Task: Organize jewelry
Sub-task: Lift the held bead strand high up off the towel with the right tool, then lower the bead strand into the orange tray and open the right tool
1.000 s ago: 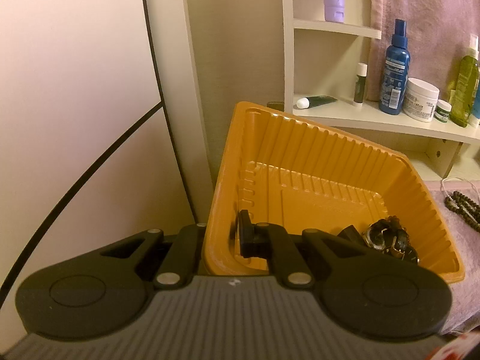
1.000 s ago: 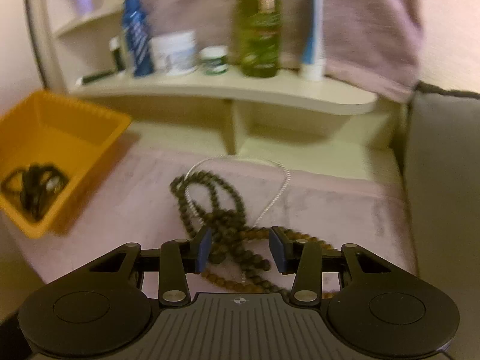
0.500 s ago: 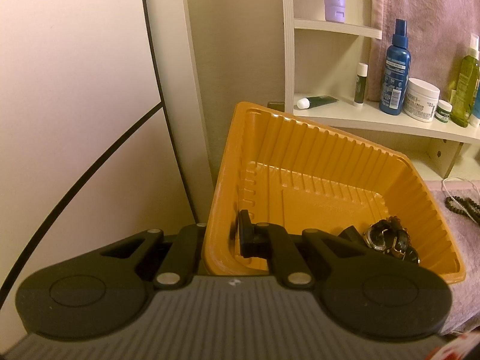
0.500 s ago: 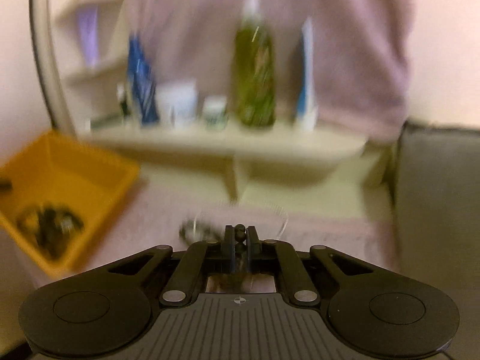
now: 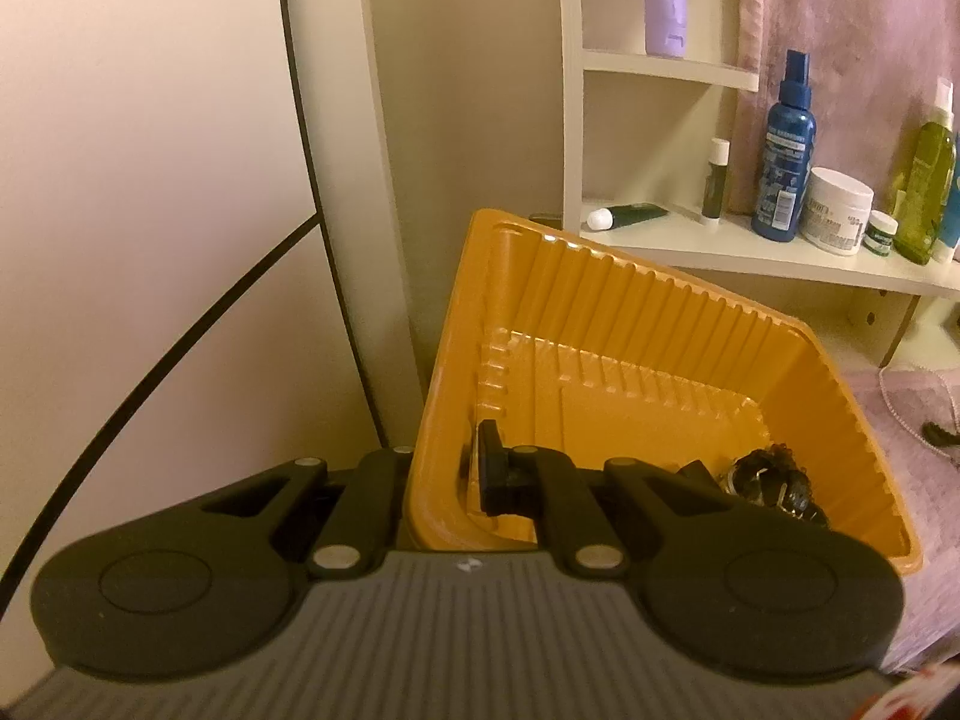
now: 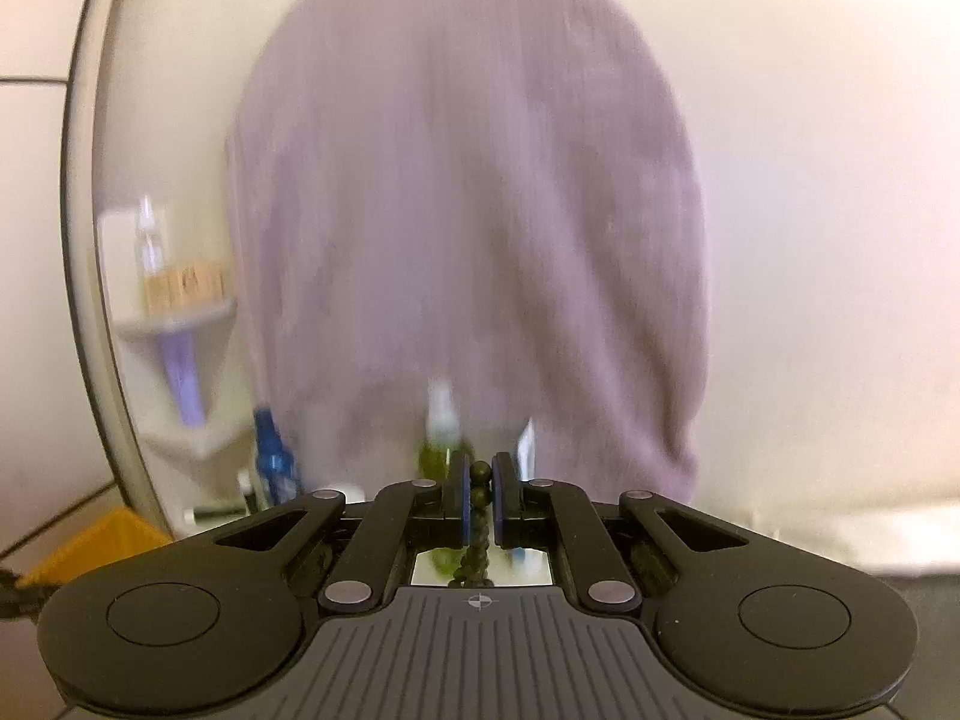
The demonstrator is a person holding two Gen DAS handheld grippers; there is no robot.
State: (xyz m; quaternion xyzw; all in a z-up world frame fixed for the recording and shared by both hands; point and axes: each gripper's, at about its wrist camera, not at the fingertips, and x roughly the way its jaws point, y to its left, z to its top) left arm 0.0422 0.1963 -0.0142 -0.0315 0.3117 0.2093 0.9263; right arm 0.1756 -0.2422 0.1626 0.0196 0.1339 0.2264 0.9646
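Observation:
My left gripper is shut on the near left wall of the orange tray, one finger inside and one outside. Dark jewelry lies in the tray's right corner. My right gripper is shut on a strand of dark beads, which hangs down between the pads. It is lifted high and faces the hanging purple towel. A corner of the tray shows low at the left in the right wrist view. A thin silver chain lies on the purple cloth right of the tray.
A white shelf behind the tray holds a blue spray bottle, a white jar and a green bottle. A purple cloth covers the surface to the right. A wall panel stands left of the tray.
My right gripper closed on the dark beads and rose quickly, tilting up from the cloth toward the towel. The beads have left the cloth. My left gripper and the tray stayed still.

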